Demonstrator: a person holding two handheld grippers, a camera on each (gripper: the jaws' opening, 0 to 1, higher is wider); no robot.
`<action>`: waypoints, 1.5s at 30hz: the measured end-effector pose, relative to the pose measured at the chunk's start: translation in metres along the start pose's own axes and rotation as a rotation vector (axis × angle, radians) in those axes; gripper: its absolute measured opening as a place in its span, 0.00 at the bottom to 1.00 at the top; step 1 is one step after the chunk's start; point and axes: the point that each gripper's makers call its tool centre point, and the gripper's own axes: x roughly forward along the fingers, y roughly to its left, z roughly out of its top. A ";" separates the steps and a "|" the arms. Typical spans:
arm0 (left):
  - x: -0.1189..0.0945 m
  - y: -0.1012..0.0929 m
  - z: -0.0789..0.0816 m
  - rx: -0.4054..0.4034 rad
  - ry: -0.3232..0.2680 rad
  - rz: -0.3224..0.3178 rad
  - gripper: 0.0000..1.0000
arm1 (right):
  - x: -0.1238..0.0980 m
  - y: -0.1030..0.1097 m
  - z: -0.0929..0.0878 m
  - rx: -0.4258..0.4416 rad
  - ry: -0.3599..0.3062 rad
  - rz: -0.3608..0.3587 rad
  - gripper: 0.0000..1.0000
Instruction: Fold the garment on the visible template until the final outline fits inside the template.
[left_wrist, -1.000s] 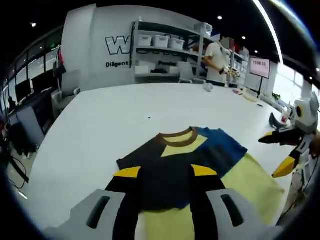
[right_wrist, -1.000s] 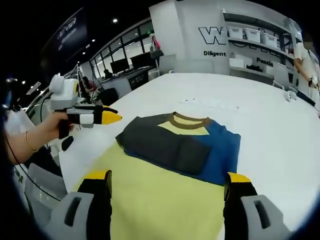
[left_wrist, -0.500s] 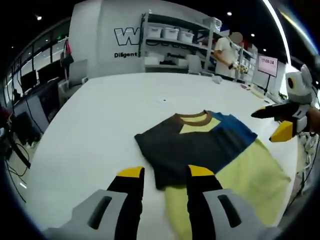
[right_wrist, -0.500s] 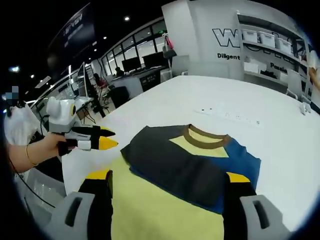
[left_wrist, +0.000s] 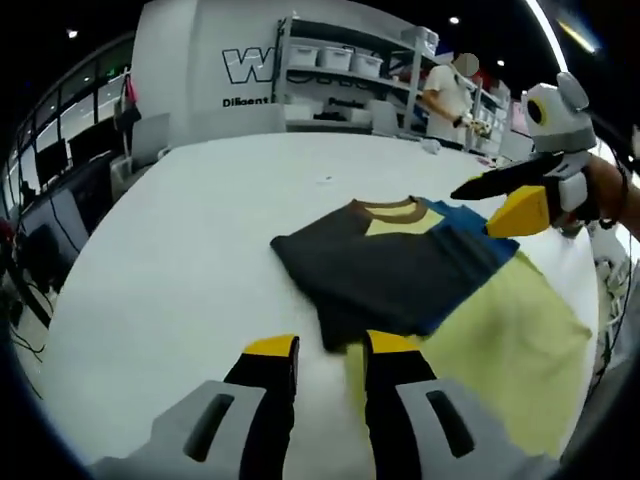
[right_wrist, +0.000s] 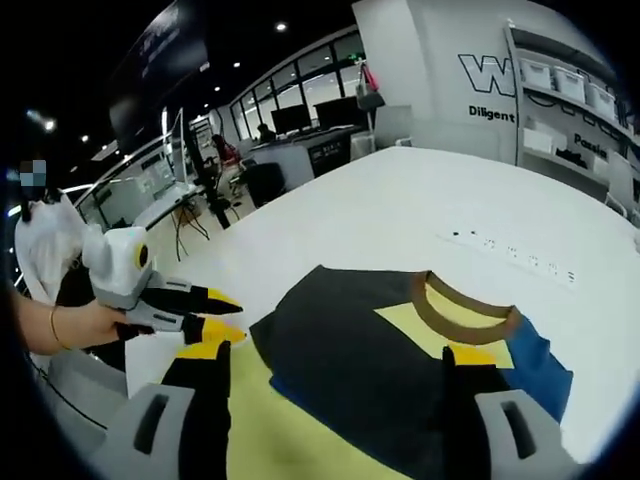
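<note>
1. Left gripper (left_wrist: 315, 348), jaws narrowly parted, holds nothing; the shirt (left_wrist: 385, 275) lies on the tabletop (left_wrist: 180, 260) just ahead.
2. Right gripper (right_wrist: 335, 355), jaws wide, holds nothing; the shirt lies between and beyond them.

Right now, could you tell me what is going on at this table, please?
A person is folding a T-shirt on a white table with a two-jaw gripper in each hand. The dark, blue and yellow shirt lies partly folded, its dark part doubled over the yellow body, brown collar showing. The left gripper hangs near the dark fold's edge, jaws slightly apart and empty. The right gripper is open over the shirt, holding nothing.
</note>
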 end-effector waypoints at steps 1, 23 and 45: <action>0.002 0.001 -0.001 0.037 0.005 0.003 0.18 | 0.004 0.001 0.001 -0.004 0.001 0.006 0.84; 0.016 0.002 -0.011 0.080 0.011 -0.024 0.01 | 0.094 0.013 0.025 -0.084 0.039 0.094 0.73; 0.012 -0.002 -0.017 -0.014 -0.008 -0.017 0.01 | 0.150 0.013 0.024 -0.198 0.058 0.136 0.27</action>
